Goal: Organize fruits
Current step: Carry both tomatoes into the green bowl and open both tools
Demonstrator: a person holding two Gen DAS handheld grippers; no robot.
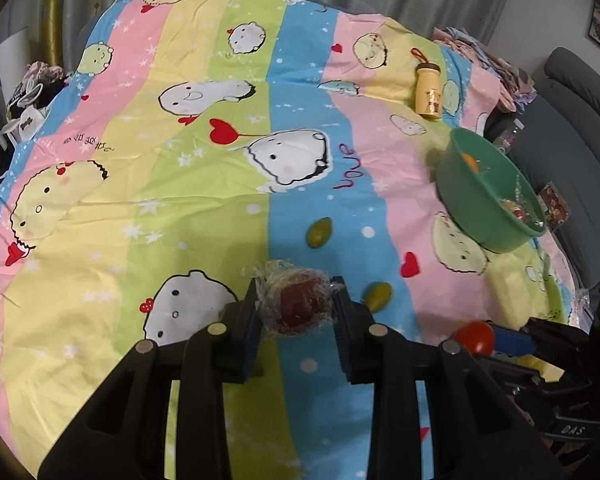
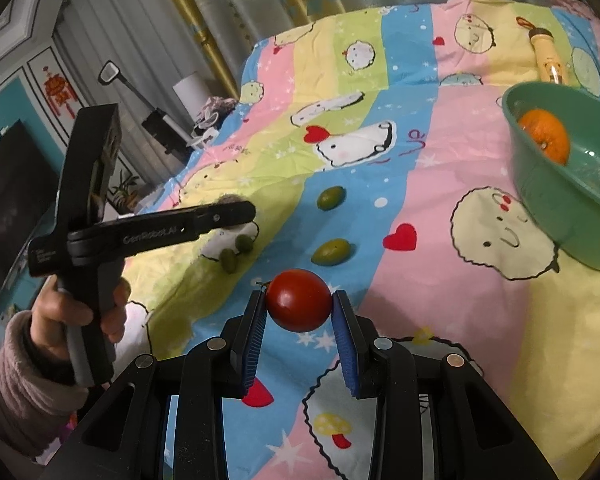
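My left gripper [image 1: 296, 304] is shut on a dark red fruit wrapped in clear plastic [image 1: 300, 307], held above the colourful bedsheet. My right gripper [image 2: 299, 300] is shut on a red tomato [image 2: 299, 300]; the tomato also shows in the left wrist view [image 1: 474, 337] at the lower right. A green bowl [image 2: 552, 188] stands at the right with an orange [image 2: 545, 135] in it; in the left wrist view the bowl [image 1: 472, 196] also holds a wrapped fruit [image 1: 516, 210]. Two green fruits [image 2: 331, 197] [image 2: 331, 252] lie between the grippers and the bowl.
Two small green fruits [image 2: 236, 252] lie under the left gripper's body [image 2: 156, 232]. A yellow bottle [image 1: 428, 90] lies on the sheet at the far right. Clothes pile up at the bed's left edge [image 1: 32, 92] and far right [image 1: 492, 64]. Curtains hang behind.
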